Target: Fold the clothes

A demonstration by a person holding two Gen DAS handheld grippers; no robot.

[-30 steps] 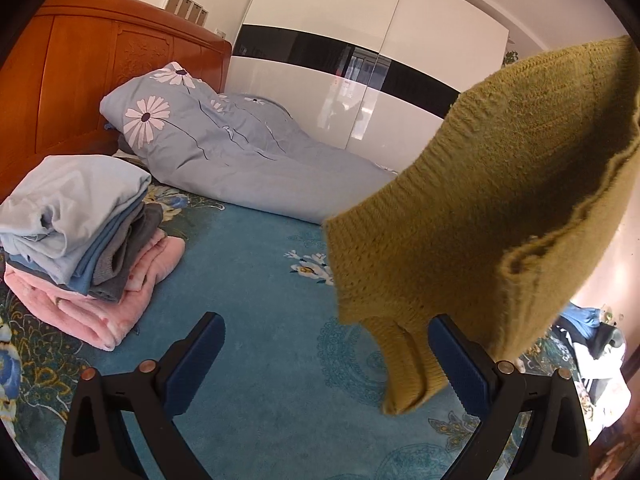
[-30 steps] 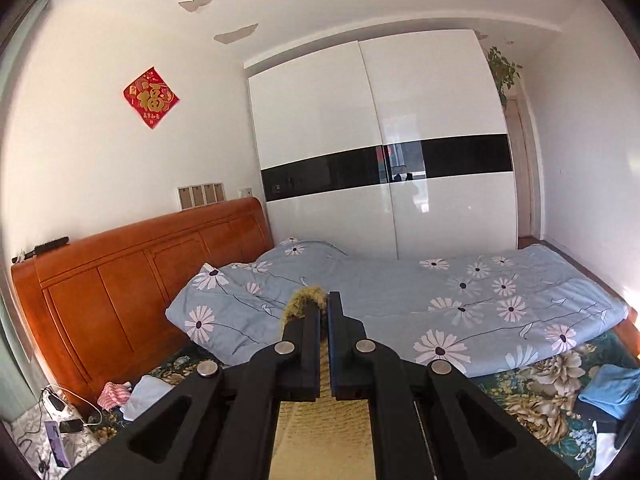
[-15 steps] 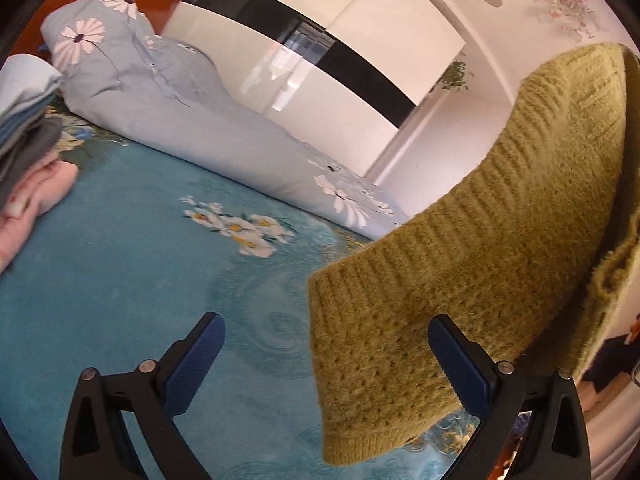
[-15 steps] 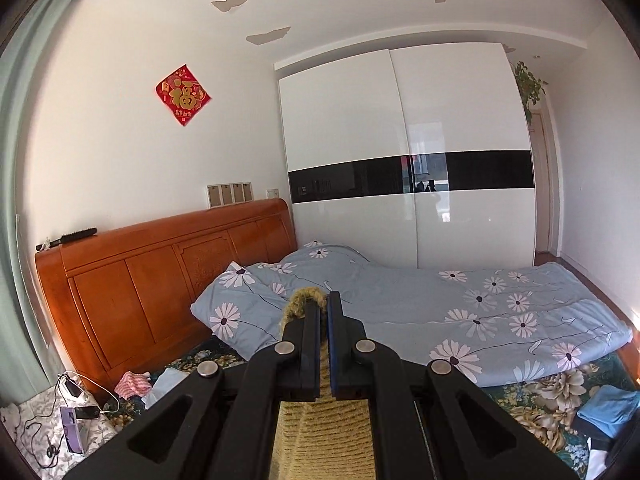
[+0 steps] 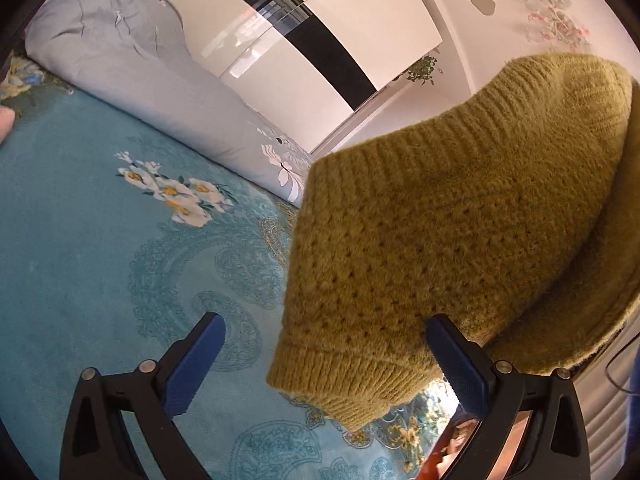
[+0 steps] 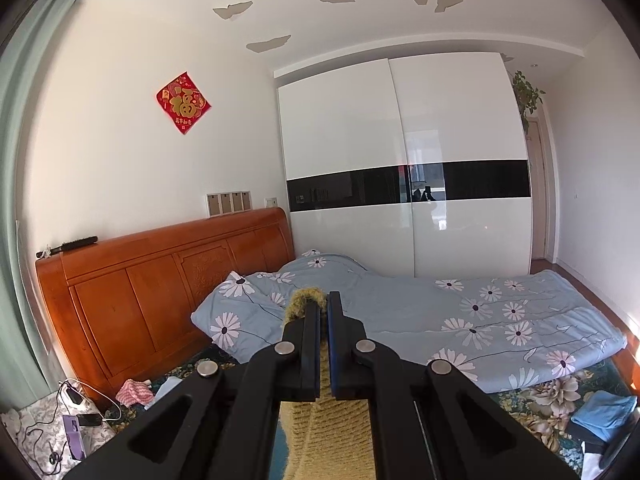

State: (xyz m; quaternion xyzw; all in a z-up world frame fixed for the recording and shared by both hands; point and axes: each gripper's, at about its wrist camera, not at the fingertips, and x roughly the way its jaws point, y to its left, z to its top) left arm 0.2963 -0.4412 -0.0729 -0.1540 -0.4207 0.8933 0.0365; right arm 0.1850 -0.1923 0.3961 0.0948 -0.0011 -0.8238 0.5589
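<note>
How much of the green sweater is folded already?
None yet, it seems. The right gripper is shut on the green sweater, which hangs in the air above the teal bedspread. The left gripper is open and empty, beside the hanging hem. Left to do: spread the sweater on the bed, then fold it.
</note>
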